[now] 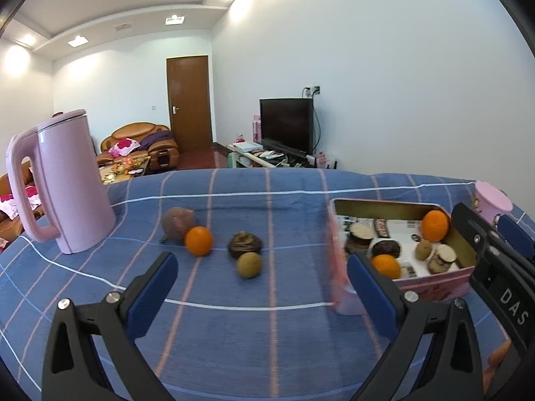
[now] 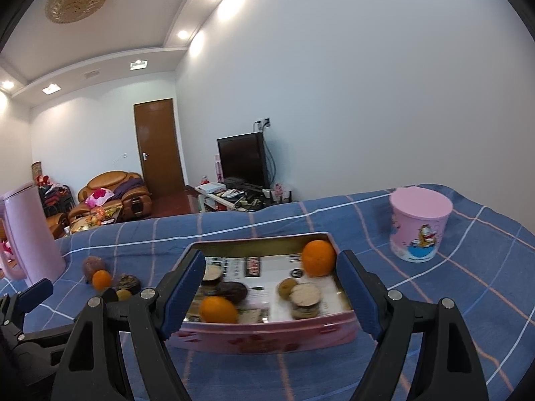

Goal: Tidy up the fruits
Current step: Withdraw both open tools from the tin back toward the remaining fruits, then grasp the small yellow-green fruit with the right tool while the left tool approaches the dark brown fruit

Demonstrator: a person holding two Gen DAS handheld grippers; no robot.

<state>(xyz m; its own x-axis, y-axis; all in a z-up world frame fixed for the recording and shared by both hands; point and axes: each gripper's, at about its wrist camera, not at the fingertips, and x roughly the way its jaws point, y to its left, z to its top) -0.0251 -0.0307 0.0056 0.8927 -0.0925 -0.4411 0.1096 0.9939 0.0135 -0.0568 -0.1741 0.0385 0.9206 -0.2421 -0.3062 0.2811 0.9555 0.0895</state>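
Observation:
Several fruits lie loose on the blue checked cloth: an orange (image 1: 198, 240), a pinkish-brown fruit (image 1: 176, 223) behind it, a dark brown wrinkled fruit (image 1: 245, 245) and a green-brown round fruit (image 1: 249, 265). A pink tin box (image 2: 267, 334) holds two oranges (image 2: 318, 258) (image 2: 218, 309), dark fruits and round pale items. My left gripper (image 1: 262, 295) is open and empty above the cloth, in front of the loose fruits. My right gripper (image 2: 271, 292) is open and empty, hovering over the near edge of the box; it also shows in the left wrist view (image 1: 495, 254).
A tall pink kettle (image 1: 63, 187) stands at the left of the table. A pink lidded cup (image 2: 419, 224) stands at the far right behind the box. The table's far edge drops off to a living room with sofa, TV and door.

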